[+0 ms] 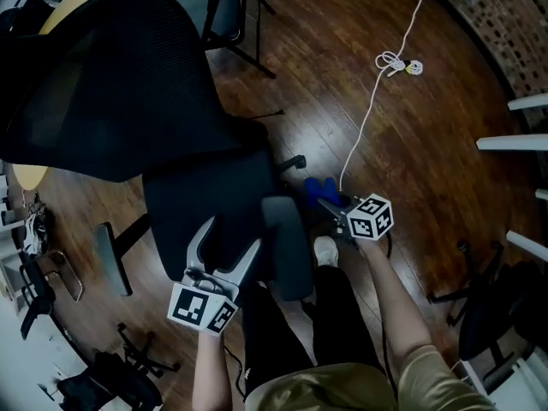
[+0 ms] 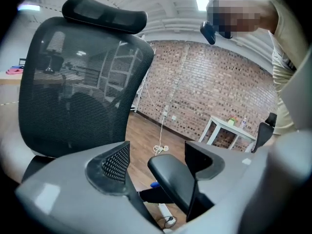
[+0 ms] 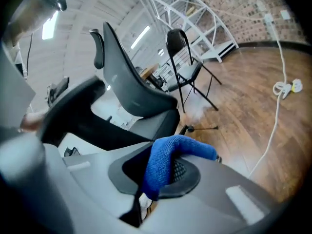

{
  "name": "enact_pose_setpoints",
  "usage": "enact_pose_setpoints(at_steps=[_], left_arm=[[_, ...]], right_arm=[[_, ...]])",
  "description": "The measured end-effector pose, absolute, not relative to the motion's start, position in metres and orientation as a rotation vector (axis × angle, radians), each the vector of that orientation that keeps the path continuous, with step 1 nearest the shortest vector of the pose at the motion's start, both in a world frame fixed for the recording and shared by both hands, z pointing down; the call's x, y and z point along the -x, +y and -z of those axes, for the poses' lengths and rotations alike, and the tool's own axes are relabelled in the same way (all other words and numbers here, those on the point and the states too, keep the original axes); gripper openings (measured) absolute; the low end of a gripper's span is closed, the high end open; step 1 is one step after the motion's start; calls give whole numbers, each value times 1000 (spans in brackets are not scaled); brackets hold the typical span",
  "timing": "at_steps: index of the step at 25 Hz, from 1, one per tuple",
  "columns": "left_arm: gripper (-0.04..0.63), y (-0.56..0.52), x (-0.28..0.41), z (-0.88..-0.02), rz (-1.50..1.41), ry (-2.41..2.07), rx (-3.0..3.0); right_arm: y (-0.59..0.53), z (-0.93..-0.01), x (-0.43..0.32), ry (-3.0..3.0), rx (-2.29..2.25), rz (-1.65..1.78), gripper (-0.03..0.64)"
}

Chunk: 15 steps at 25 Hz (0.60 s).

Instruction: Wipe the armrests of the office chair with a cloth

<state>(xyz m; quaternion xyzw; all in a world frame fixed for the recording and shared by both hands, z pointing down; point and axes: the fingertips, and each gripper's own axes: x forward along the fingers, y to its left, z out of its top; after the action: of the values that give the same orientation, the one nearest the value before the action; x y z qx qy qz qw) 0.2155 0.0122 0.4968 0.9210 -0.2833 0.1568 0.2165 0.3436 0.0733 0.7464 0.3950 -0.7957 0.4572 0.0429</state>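
Standing next to this, here's what I see. The office chair (image 1: 128, 84) has its black mesh back turned to the person's left, with the seat out in front of their knees. The near armrest (image 1: 287, 247) is the grey pad on the seat's right edge, just ahead of the person's legs. A second pad, which looks like the other armrest (image 1: 111, 259), sits off the seat's far side.

The left claw (image 1: 232, 235) is wide open and holding nothing. It points up at the seat, just left of that near armrest. In the left gripper view the claw (image 2: 157, 156) frames the armrest (image 2: 173, 182) in its gap, nearer the right jaw. The jaws aren't closed on it, and I can't say whether it touches one. The mesh back (image 2: 78, 91) and headrest (image 2: 105, 13) fill that view's left side.

The right claw (image 1: 330, 205) is clamped on the blue cloth (image 1: 318, 187), which sticks out past the jaw tips. It's low, to the right of the chair and apart from the armrest, close to the person's white shoe (image 1: 325, 248). In the right gripper view the claw (image 3: 156, 179) pinches the cloth (image 3: 168, 155), which folds over to the right.

A white cable (image 1: 377, 101) snakes across the wood floor (image 1: 342, 50), and a black folding chair (image 1: 227, 11) stands behind the office chair.
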Motion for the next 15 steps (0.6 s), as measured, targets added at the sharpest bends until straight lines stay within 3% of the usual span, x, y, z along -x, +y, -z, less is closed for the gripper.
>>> enact_pose_setpoints(at_steps=[9, 11, 15], left_arm=[[288, -20, -199, -452, -258, -867, -2558], [287, -26, -195, -446, -245, -864, -2566], [284, -37, -191, -449, -242, -845, -2582]], right_arm=[[33, -539, -372, -2610, -1420, -888, 18], [20, -528, -372, -2656, -1396, -921, 18], [-10, -577, -371, -2596, -1291, -1347, 18]])
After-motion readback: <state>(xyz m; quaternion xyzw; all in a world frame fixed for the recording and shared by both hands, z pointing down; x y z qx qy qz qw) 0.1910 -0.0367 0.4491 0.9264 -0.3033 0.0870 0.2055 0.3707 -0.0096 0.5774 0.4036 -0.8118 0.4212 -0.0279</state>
